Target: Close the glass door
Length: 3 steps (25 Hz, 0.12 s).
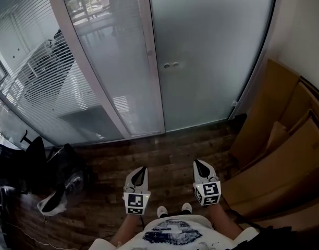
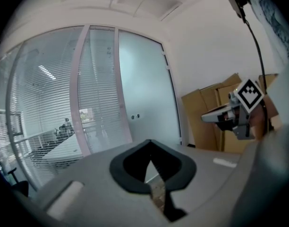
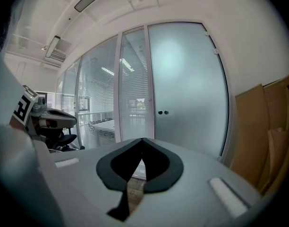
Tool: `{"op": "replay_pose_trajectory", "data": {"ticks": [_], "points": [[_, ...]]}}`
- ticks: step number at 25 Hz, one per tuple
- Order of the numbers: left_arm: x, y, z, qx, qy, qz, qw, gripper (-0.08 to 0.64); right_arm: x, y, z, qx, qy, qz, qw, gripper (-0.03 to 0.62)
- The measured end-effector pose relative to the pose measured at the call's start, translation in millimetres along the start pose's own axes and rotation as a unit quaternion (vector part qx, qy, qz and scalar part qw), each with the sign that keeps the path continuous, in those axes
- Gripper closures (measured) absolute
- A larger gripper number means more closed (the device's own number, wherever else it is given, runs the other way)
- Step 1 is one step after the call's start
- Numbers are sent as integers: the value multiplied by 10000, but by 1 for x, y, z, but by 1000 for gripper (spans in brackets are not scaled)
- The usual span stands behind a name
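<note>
The frosted glass door [image 1: 211, 56] stands ahead of me, its left edge against the white post, with two small round fittings [image 1: 170, 65] near that edge. It also shows as the pale door [image 2: 144, 98] in the left gripper view and the door [image 3: 187, 89] in the right gripper view. My left gripper [image 1: 141, 170] and right gripper [image 1: 199, 163] hang side by side over the wooden floor, well short of the door. Both are shut with nothing between the jaws, as the left gripper [image 2: 150, 143] and right gripper [image 3: 142, 140] show close up.
Glass walls with slatted blinds [image 1: 50, 82] run to the left of the door. Large cardboard sheets [image 1: 284, 155] lean against the right wall. A black chair and bags [image 1: 39, 171] and a white bag [image 1: 52, 204] sit at the left on the wooden floor [image 1: 170, 155].
</note>
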State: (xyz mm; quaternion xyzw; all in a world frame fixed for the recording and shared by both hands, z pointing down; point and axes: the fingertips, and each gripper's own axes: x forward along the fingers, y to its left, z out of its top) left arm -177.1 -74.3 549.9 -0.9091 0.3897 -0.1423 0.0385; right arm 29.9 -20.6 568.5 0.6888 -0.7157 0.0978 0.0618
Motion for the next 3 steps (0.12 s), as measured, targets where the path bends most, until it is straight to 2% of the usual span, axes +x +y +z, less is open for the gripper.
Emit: {"op": "replay_pose_trajectory", "data": {"ticks": [3], "points": [[1,-2,0,-14,17,-5,10000,561,0,-2,-2,-10,28,-6,10000,586]]}}
